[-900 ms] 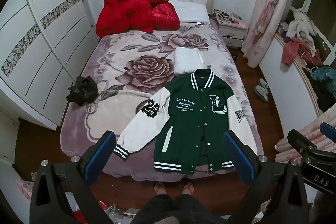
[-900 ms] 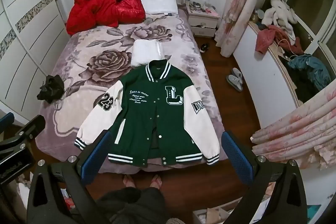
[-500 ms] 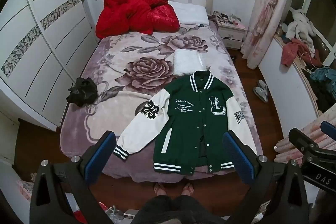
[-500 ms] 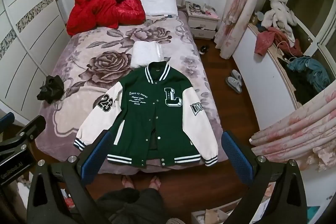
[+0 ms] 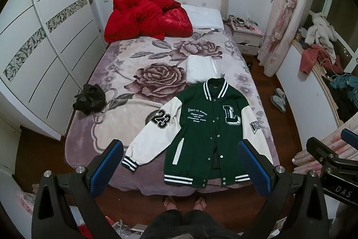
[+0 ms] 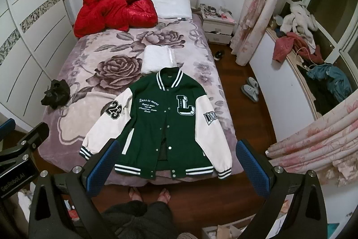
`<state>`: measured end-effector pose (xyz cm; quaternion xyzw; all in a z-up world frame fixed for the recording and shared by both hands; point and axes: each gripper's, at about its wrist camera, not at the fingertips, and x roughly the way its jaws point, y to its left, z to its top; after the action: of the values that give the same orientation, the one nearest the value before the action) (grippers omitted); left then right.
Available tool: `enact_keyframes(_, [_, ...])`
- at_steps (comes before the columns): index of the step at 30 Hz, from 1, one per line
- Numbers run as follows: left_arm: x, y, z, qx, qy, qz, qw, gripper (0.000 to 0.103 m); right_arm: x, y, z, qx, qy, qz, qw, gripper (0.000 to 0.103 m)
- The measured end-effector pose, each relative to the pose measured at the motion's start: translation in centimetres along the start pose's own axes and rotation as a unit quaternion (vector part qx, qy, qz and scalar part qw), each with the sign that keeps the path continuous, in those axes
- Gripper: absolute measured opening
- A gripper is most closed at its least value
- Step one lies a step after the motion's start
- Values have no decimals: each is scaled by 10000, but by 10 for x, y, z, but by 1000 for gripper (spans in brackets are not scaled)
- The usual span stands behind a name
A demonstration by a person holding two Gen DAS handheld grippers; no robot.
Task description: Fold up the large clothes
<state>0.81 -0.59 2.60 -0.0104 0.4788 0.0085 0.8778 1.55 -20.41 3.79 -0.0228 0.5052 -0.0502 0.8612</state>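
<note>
both grippers, left gripper & right gripper, tilted down over jacket, jaws wide apart, empty.

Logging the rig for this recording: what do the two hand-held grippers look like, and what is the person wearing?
Each hand-held gripper, left and right, has a black frame with triangular cut-outs, silver bolts and two fingers faced with blue textured pads. White lettering marks the bodies: "DAS" on the right, "GenRobot.AI" on the left. The person wears dark trousers and open sandals.

I see bare blanket left of the jacket; folded white item crowds its collar.
</note>
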Motion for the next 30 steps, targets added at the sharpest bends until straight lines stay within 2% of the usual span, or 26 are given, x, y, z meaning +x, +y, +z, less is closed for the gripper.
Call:
enact_keyframes(10, [0,3,-2,7,-35,-14,10000,103,-1,1,-3,-5,-16,-6,10000,103])
enact_keyframes(18, [-2,3,-3,11,-74,-12,10000,103,-25,18,8,-10,-64,46,10000,103])
enact_keyframes(26, [-11,22,25,-41,-114,-58,9999,103,-33,19,13,-3,-118,56,9999,103])
enact_keyframes(30, [-11,22,27,-35,-159,-43,9999,103,-35,15,11,7,-151,62,9999,103])
